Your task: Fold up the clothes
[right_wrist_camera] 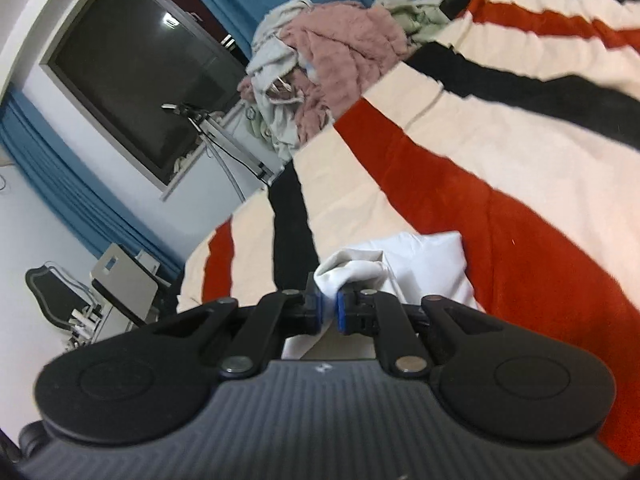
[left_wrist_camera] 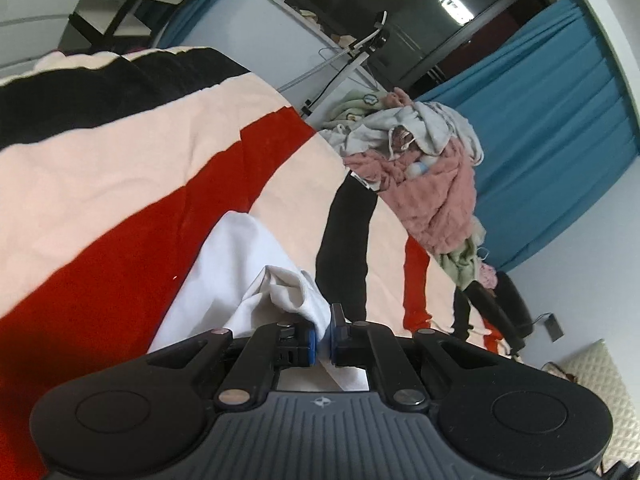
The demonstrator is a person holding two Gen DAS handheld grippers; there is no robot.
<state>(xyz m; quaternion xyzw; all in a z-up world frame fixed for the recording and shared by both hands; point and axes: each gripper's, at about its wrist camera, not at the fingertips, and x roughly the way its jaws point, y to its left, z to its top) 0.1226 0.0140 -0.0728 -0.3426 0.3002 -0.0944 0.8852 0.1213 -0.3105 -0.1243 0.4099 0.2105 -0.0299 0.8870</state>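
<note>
White garment (left_wrist_camera: 240, 264) on striped blanket (left_wrist_camera: 120, 168), left gripper (left_wrist_camera: 323, 338) pinching its bunched edge, right gripper (right_wrist_camera: 329, 312) pinching another edge, laundry pile (left_wrist_camera: 424, 168) at 2 o'clock.

Lay on the striped red, cream and black blanket (left_wrist_camera: 120, 168), just ahead of both grippers: a crumpled white cloth garment (left_wrist_camera: 240, 264). Sat at the blanket's far edge, well apart from it: a heap of pink, grey and green clothes (left_wrist_camera: 424, 168). Hung behind that heap: blue curtains (left_wrist_camera: 560, 140).
</note>
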